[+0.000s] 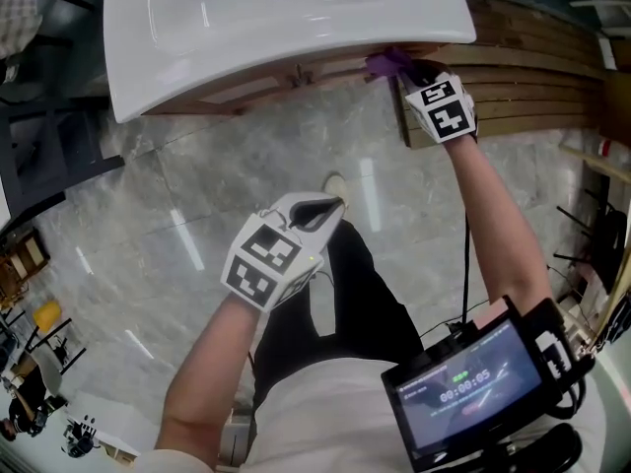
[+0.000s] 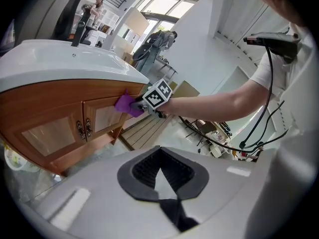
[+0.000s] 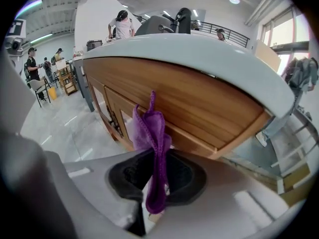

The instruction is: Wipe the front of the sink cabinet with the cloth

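**Purple cloth held to the top band of the cabinet front**

Purple is what catches the eye from where I stand. A small purple cloth is pinched between the jaws of the right hand-held gripper. Its free end stands up ahead of the jaws and lies against the honey-coloured wooden front of the sink cabinet. The contact is high up, just under the overhanging rim of the white ceramic basin, toward the cabinet's right-hand end, and the arm is stretched well forward to reach it. Gripping the cloth by its lower part leaves a loose flap ahead of the jaws. I take that to be the point: fabric meets the wood, not the hard gripper.

The left hand-held gripper hangs near the person's body, well apart from the cabinet, over the pale grey marbled floor. Its jaws are pressed together on nothing. It seems to have no job here, so it sits clear of the wiping arm.

Ahead and to the left of the right hand-held gripper run the two panelled doors with their small metal knobs. My guess is that the wipe is under way along the top band, with the doors not yet done. The flap is narrow, so each pass will likely clean only a thin strip.
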The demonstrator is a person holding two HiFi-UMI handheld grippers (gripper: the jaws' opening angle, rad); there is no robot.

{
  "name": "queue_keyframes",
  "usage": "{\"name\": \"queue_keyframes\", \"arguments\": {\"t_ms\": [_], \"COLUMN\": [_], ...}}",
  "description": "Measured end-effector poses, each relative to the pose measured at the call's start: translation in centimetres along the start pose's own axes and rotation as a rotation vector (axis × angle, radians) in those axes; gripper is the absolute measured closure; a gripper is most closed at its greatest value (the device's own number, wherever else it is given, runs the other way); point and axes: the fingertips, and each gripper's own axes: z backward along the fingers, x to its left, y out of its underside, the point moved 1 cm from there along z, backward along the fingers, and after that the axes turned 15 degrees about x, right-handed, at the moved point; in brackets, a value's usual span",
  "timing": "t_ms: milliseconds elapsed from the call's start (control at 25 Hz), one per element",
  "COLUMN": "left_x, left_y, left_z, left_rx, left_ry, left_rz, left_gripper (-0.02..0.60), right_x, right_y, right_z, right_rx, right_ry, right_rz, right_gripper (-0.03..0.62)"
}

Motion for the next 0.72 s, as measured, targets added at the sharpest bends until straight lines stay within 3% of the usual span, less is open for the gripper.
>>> {"name": "queue_keyframes", "arguments": {"t_ms": [440, 560, 720], "left_x": [-0.1, 0.0, 0.0], "left_y": [-0.5, 0.1, 1.4], "left_z": [0.1, 0.6, 2.1], "left_rx": [-0.006, -0.015, -0.032], "left_ry": [-0.002, -0.010, -0.020], "left_rz": [-0.007, 0.002, 0.018], "left_gripper": [0.574, 0.574, 0.574], "right_x": [-7.3, -6.9, -2.8], "right_y": [5.3, 5.5, 4.8], "right_z": [0.3, 0.9, 2.6], "right_rx": [0.095, 0.098, 0.085], "right_ry": [0.112, 0.127, 0.123], "right_rz": [-0.118, -0.119, -0.064], "right_gripper": [0.539, 0.539, 0.539]}}
